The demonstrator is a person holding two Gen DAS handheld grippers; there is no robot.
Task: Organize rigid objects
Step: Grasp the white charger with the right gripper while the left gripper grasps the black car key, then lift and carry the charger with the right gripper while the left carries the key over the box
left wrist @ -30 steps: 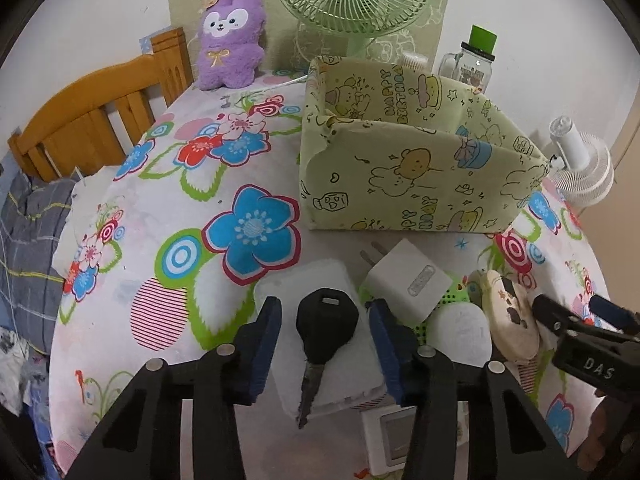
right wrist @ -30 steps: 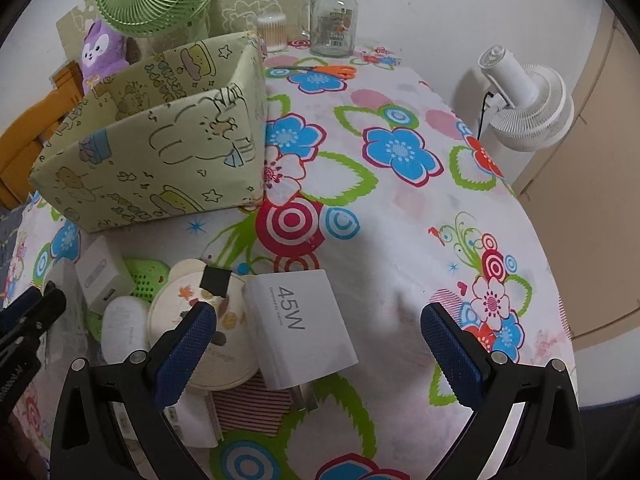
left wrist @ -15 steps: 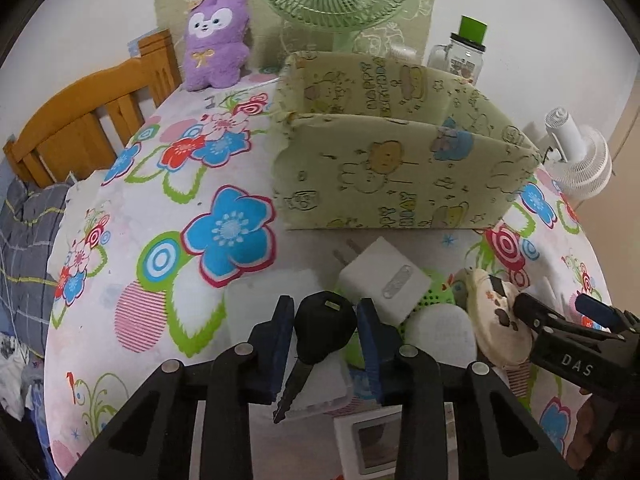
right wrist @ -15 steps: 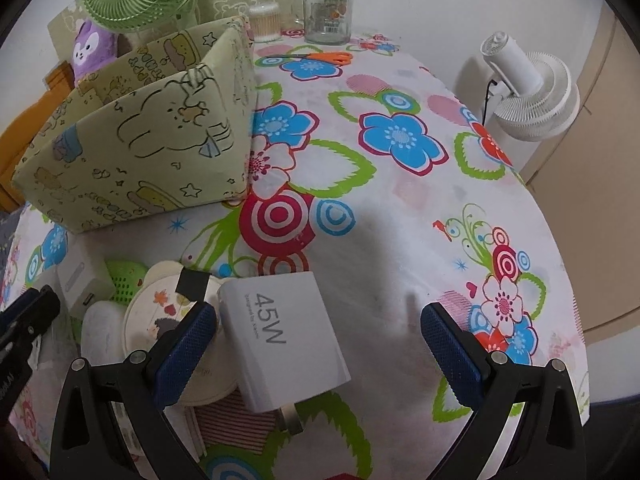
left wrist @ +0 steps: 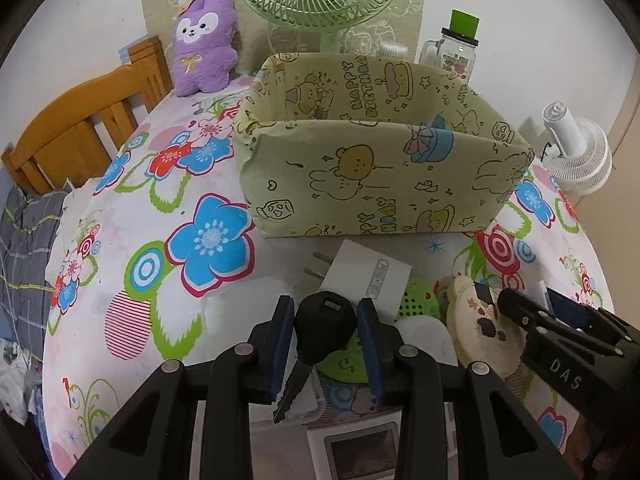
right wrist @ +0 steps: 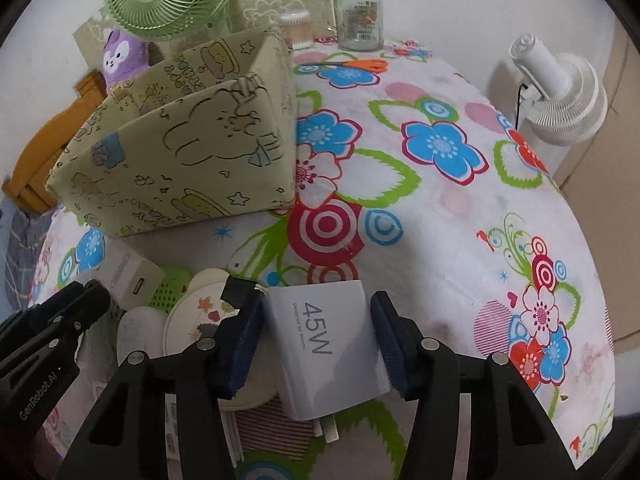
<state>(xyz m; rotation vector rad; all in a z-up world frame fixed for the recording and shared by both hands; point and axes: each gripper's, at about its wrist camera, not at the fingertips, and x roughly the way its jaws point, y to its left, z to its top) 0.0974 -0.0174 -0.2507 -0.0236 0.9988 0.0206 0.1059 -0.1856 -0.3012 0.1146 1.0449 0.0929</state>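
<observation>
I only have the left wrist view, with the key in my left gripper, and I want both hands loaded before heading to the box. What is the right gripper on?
Observer: The right gripper straddles the white 45W charger. Its jaws are closing, with the pads at the charger's sides.
Operator: Thanks. Is there anything behind the box that I can't see?
Observer: Orange-handled scissors lie beyond the box, near the glass jar.
</observation>
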